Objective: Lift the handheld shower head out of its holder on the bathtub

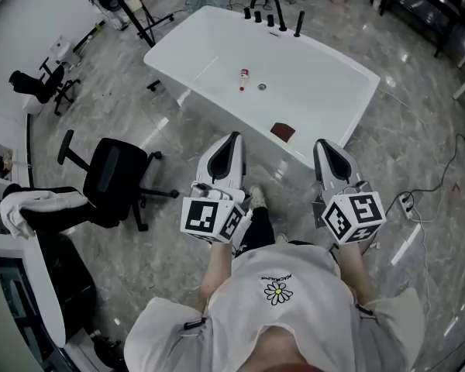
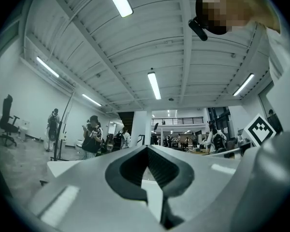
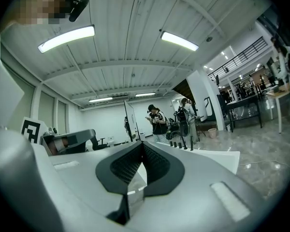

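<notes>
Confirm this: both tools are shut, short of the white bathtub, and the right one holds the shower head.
Wrong on one point: the right tool holds nothing; the right gripper view shows its jaws together, empty. It and the left tool are both shut, short of the white bathtub.

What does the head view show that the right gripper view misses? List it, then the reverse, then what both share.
Only the head view: the small bottle and the drain inside the tub, and the brown item on its near rim.
Only the right gripper view: ceiling light strips and people standing beyond the tub.
Both: the white bathtub, its black fixtures at the far rim, and the left gripper.
</notes>
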The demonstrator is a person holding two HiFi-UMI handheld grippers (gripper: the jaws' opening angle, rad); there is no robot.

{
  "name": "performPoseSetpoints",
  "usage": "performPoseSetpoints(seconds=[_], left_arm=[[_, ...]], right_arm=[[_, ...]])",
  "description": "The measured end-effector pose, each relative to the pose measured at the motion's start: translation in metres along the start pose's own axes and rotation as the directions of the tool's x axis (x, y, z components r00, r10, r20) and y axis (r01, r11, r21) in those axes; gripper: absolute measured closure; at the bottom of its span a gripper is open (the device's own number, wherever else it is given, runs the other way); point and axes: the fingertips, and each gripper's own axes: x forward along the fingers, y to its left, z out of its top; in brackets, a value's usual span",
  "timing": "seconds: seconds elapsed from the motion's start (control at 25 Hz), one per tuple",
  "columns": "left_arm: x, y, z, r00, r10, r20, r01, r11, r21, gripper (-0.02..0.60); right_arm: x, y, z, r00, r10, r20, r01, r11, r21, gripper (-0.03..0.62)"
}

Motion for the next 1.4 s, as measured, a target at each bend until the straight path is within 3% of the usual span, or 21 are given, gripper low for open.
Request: performPoseSetpoints(seconds=[0.2, 0.52, 0.76, 1.08, 1.4], left_arm=[[0.066, 0.047, -0.012, 1.0, -0.019, -0.004, 0.019, 1.0, 0.0, 0.58], [0.192, 0.138, -0.004, 0.989, -0.146, -0.005, 0.146, 0.989, 0.0, 0.58], [0.242, 0.184, -0.012, 0.985, -0.174, -0.006, 0.174, 0.984, -0.035, 0.58], [0.279, 0.212, -0.028, 0.987, -0.16, -0.012, 0.158, 0.982, -0.102, 0.58], [0.318, 0.207, -0.037, 0.986, -0.165, -0.008, 0.163, 0.982, -0.096, 0.58]], right_arm=[[0.07, -0.029, 0.001, 1.0, -0.029, 0.008, 0.029, 0.999, 0.013, 0.569], [0.212, -0.065, 0.037, 0.995, -0.084, 0.054, 0.084, 0.996, 0.009, 0.569], [0.278, -0.082, 0.04, 0.991, -0.126, 0.038, 0.125, 0.992, 0.019, 0.569], [0.321, -0.097, 0.036, 0.991, -0.131, -0.02, 0.131, 0.991, -0.011, 0.569], [0.35, -0.127, 0.04, 0.993, -0.109, -0.038, 0.108, 0.994, -0.026, 0.571]])
